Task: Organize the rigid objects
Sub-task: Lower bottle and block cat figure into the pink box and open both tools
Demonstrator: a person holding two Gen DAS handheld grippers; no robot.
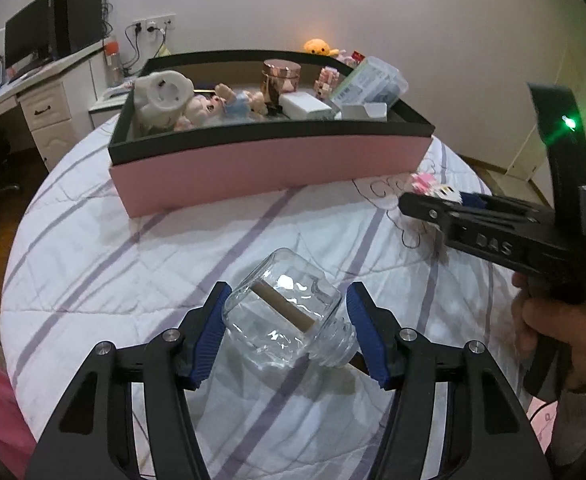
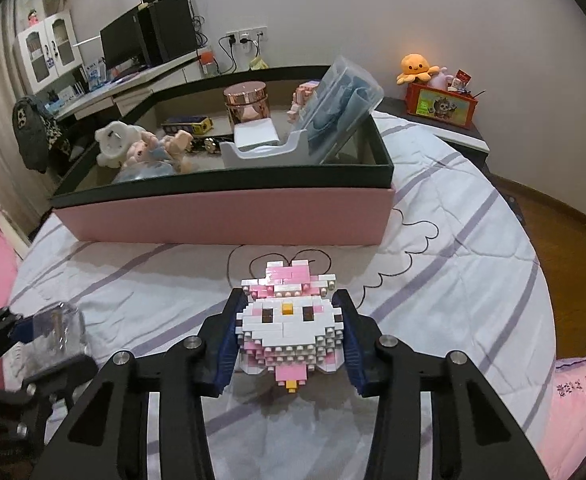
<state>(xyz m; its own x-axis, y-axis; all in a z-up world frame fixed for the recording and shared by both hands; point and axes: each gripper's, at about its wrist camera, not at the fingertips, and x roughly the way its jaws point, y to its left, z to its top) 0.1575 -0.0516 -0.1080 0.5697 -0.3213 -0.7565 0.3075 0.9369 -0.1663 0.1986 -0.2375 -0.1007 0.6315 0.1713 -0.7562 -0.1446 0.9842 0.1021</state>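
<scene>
On a striped quilt [image 1: 133, 264] before a pink box [image 1: 269, 164], the left gripper [image 1: 289, 332] clamps a glass jar [image 1: 285, 312] and the right gripper [image 2: 289, 340] a brick figure [image 2: 289, 320], desk [image 2: 133, 80] behind.

The quilt [image 1: 133, 264] is white with lilac stripes and a black line drawing, and the box [image 2: 221, 216] near its far edge is pink with a black rim. The jar [image 1: 285, 312] is clear glass, the brick cat [image 2: 289, 320] pink and white with yellow bits, the pads [image 2: 227, 354] blue.
</scene>
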